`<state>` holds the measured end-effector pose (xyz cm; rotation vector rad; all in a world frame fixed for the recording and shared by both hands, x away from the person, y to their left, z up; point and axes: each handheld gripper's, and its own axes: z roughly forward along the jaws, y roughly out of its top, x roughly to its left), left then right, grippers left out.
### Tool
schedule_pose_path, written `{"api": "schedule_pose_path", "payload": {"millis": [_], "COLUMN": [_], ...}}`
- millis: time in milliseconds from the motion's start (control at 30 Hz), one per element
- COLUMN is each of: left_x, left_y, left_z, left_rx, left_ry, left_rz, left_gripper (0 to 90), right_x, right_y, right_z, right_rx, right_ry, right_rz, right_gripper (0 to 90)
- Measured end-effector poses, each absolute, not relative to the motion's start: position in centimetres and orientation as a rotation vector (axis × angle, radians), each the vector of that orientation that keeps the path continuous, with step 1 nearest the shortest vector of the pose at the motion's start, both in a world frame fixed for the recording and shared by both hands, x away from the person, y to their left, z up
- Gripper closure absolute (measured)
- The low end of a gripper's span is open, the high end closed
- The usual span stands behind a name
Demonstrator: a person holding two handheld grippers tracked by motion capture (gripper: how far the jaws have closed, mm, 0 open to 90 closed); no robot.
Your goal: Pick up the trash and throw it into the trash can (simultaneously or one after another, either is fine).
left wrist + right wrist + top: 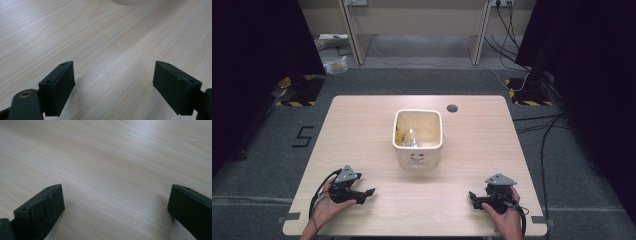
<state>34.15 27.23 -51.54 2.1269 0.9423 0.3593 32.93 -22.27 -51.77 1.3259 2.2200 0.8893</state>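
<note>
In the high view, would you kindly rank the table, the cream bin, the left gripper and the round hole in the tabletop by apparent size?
1. Table.
2. Cream bin.
3. Left gripper, though it lies nearer the camera, which flatters it.
4. Round hole, clearly smallest.

We see grey carpet [412, 82] | black curtains [257, 45] either side | wooden desk legs [354, 35] beyond | cables [512, 35] trailing.

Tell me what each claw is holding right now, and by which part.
Nothing is held. The left claw and right claw are both open over the bare table, apart from the bin.
</note>
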Motion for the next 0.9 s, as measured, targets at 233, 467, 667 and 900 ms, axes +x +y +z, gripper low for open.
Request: {"api": "schedule_pose_path", "payload": {"millis": [233, 467, 667, 900], "left_x": [33.4, 32.8, 32.4, 32.1], "left_y": [27.2, 27.2, 27.5, 27.5], "left_z": [-51.8, -52.2, -52.4, -52.4], "left_rx": [2.147, 2.150, 2.131, 2.131], "left_ry": [0.938, 0.943, 0.945, 0.950], "left_rz": [0.378, 0.384, 0.397, 0.406], "left_gripper": [17.0, 16.7, 16.4, 16.3], "right_x": [32.9, 32.9, 32.9, 32.9], "right_y": [-22.3, -22.3, -22.3, -22.3], "right_z": [-51.8, -51.8, -51.8, -51.8], "right_rx": [1.326, 1.326, 1.326, 1.327], "right_ry": [2.220, 2.220, 2.220, 2.220], "right_rz": [0.889, 0.889, 0.889, 0.890], "right_gripper": [1.0, 1.0, 1.0, 1.0]}}
